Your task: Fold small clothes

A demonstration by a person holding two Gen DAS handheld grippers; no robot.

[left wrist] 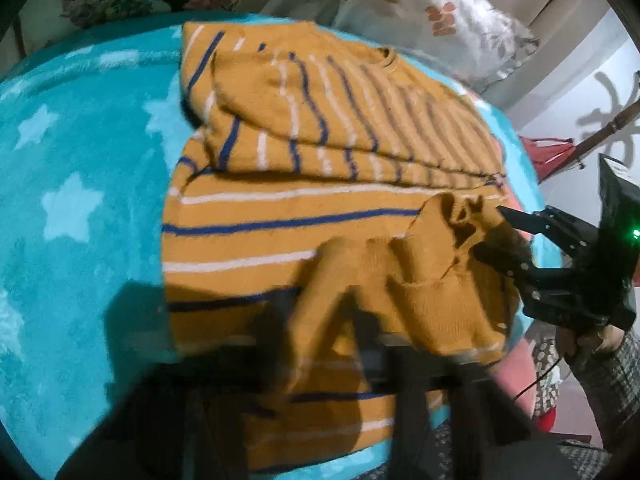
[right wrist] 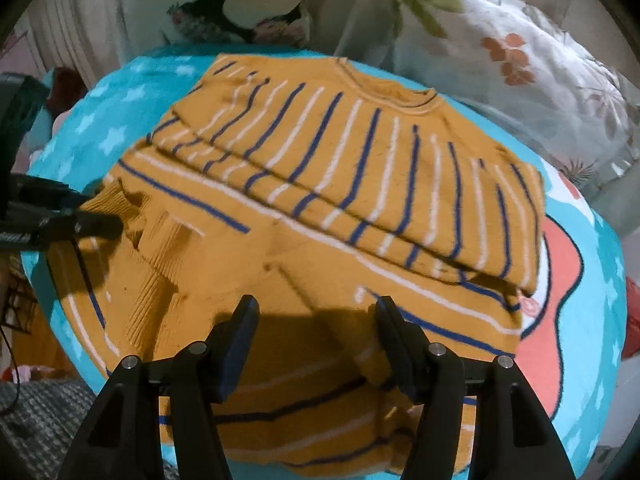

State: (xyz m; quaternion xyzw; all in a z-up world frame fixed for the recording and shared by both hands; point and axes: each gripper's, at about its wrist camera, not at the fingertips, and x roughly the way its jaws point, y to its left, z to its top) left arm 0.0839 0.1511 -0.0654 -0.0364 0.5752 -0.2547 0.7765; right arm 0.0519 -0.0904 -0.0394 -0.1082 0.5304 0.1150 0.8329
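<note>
A mustard sweater (left wrist: 300, 216) (right wrist: 320, 184) with blue and white stripes lies on a teal star blanket (left wrist: 80, 160), its far side folded over the body. In the left wrist view, my left gripper (left wrist: 324, 332) is blurred at the bottom, shut on a raised ridge of the sweater's near edge. The right wrist view shows that same left gripper (right wrist: 114, 222) at the left, pinching the bunched ribbed cuff (right wrist: 160, 248). My right gripper (right wrist: 316, 320) (left wrist: 490, 232) hangs open just above the sweater's lower body, nothing between its pads.
The teal blanket (right wrist: 592, 320) has a pink patch (right wrist: 556, 300) to the right of the sweater. Floral pillows (right wrist: 500, 60) (left wrist: 440, 20) lie behind it. A checked sleeve (left wrist: 608, 380) holds the right gripper at the blanket's right edge.
</note>
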